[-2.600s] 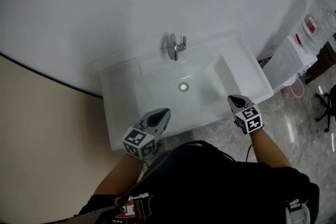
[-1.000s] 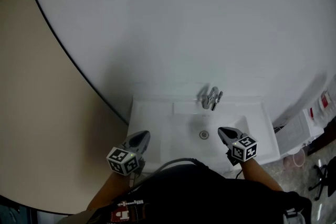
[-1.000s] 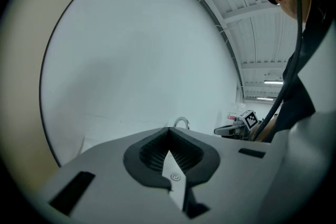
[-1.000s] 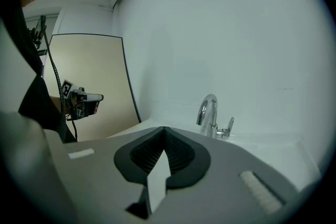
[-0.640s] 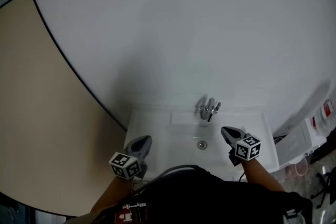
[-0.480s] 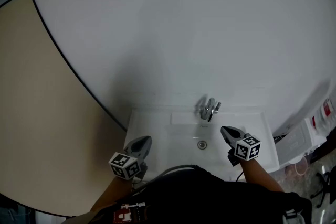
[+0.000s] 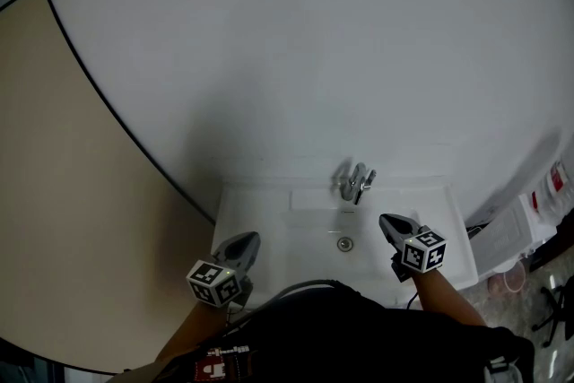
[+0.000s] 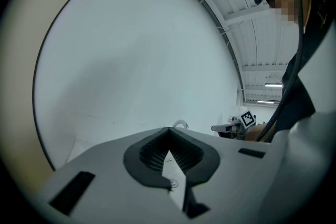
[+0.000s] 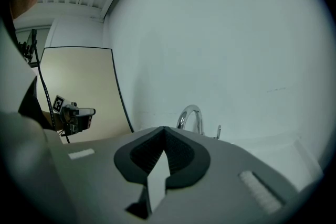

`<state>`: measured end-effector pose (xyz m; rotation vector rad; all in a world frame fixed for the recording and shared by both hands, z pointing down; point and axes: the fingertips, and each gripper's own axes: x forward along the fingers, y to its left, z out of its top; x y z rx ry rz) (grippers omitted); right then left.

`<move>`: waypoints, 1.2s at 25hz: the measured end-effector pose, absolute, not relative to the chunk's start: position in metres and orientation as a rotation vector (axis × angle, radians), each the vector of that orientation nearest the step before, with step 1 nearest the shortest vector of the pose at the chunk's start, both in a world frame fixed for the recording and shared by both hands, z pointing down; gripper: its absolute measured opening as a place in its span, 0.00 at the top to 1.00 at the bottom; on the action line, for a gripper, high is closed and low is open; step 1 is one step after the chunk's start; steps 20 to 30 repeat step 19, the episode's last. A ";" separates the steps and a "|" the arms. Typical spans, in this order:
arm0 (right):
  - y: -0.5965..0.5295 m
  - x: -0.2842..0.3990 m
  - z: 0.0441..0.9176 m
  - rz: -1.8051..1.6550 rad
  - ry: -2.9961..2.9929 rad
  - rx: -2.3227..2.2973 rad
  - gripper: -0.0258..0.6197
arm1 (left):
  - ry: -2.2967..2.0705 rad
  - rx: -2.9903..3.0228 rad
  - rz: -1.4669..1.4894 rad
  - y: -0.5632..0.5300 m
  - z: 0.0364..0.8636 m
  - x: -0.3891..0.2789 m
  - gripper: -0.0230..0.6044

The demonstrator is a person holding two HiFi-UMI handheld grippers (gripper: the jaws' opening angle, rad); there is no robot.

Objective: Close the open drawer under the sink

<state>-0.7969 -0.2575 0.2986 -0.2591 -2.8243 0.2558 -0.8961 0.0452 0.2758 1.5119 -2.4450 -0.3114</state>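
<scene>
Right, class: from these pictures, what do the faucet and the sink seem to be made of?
Faucet: likely chrome-plated metal, silvery with bright mirror-like glints. Sink: probably glazed ceramic or similar moulded material, smooth, uniformly white with a soft sheen.

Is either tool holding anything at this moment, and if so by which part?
Nothing is held: the left tool and the right tool both have their jaws shut on nothing.

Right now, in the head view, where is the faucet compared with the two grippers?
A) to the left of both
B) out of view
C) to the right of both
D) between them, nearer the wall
D: the faucet stands at the back of the sink, between the left gripper and the right gripper.
</scene>
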 end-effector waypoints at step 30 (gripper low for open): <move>-0.258 -0.799 0.307 0.206 -2.796 -0.276 0.96 | -2.410 1.514 -0.331 0.038 0.280 -0.894 0.97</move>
